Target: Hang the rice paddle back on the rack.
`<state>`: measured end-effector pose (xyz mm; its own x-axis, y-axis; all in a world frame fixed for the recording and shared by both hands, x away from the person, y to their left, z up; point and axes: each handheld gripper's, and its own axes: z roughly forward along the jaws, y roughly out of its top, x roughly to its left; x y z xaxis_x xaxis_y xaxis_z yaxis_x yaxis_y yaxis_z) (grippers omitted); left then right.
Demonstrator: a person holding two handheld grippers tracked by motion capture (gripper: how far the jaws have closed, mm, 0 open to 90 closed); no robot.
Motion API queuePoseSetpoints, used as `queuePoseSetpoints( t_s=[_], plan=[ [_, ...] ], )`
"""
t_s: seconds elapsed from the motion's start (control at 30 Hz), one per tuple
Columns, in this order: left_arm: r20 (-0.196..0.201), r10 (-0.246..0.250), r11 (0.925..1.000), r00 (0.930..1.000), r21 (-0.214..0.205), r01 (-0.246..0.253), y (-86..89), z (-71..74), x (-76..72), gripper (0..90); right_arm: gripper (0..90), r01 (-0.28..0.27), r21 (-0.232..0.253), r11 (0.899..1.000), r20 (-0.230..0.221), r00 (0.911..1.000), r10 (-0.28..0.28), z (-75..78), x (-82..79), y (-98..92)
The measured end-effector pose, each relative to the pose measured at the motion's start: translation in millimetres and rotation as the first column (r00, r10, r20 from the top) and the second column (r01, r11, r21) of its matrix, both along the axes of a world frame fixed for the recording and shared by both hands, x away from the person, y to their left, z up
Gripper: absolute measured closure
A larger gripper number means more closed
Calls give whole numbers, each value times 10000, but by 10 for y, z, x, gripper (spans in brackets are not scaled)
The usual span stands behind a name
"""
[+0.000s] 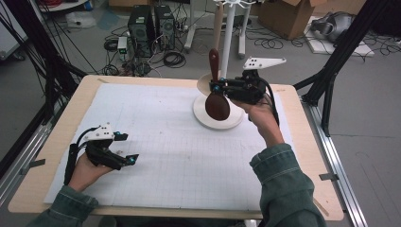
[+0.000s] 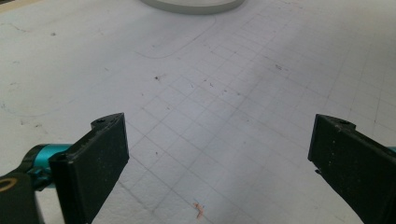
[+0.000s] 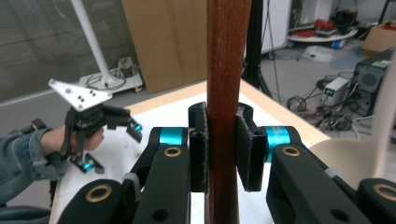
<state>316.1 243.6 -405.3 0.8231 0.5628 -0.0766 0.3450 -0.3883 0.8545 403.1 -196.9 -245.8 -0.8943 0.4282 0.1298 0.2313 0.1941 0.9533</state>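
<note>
The spoon point(image 1: 216, 90) is dark wood, held upright right of centre in the high view, bowl down above the white stand base point(image 1: 208, 117). The right tool point(image 1: 218, 86) clamps its handle point(image 3: 227, 93) mid-length between the pads. Judged stiff, light and smooth; a mid-handle hold leaves the bowl free to swing. In the right gripper view the handle is cut off at top and bottom. The left tool point(image 1: 128, 147), lower left over the gridded mat point(image 1: 170, 156) on the tabletop point(image 1: 56, 137), stands wide with nothing between its jaws.

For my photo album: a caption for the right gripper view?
Tongs clamped on a dark wooden spoon handle.
</note>
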Motion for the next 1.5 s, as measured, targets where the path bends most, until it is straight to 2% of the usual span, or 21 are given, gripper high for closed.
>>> queuePoseSetpoints(
  t_s=[0.1,0.47,0.6,1.03,1.27,1.5],
  plan=[
    [16,-50,10000,10000,7,50,-2,1,2,56,779,15,189,9998,57,10000,-16,55,34,-26],
    [-30,-12,10000,10000,-25,12,-12,1,20,50,779,255,312,9992,134,9996,-259,305,192,-58],
    [-45,2,10000,10000,13,-2,-39,0,34,19,779,379,429,9984,210,9990,-389,416,243,-85],
    [17,135,9998,9999,-143,-135,-30,13,26,17,779,571,737,9956,29,9983,-575,685,423,-109],
    [56,116,9998,9999,-191,-115,-17,16,20,17,778,774,877,9931,-198,9969,-759,735,535,-106],
    [49,68,9999,10000,-140,-67,-31,12,14,17,778,968,1008,9902,-550,9943,-916,682,639,-143]
  ],
)
